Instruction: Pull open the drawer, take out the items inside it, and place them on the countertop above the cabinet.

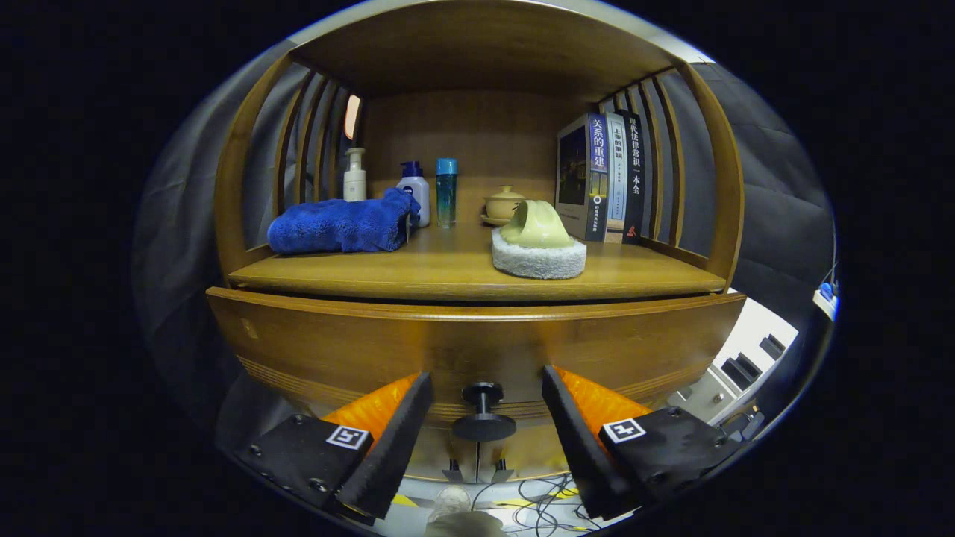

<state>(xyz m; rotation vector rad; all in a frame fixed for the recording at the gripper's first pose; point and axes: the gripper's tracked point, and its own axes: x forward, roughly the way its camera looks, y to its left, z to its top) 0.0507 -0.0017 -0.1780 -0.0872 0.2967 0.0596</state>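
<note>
1. Tongs (483,418): I see them spread wide, pinching nothing, fingers (392,440) flanking the drawer knob (483,416) without touching it.
2. Drawer (462,350): front panel sits just ahead of the fingers, under the surface (448,272); I cannot see inside it.
3. Surface, one side: blue towel (339,224), pump bottle (355,175), white bottle (415,190) and teal bottle (446,191) behind it.
4. Surface, middle: pale slipper (539,242), lidded cup (504,203) behind.
5. Surface, other side: upright books (600,175) against the slats.
</note>
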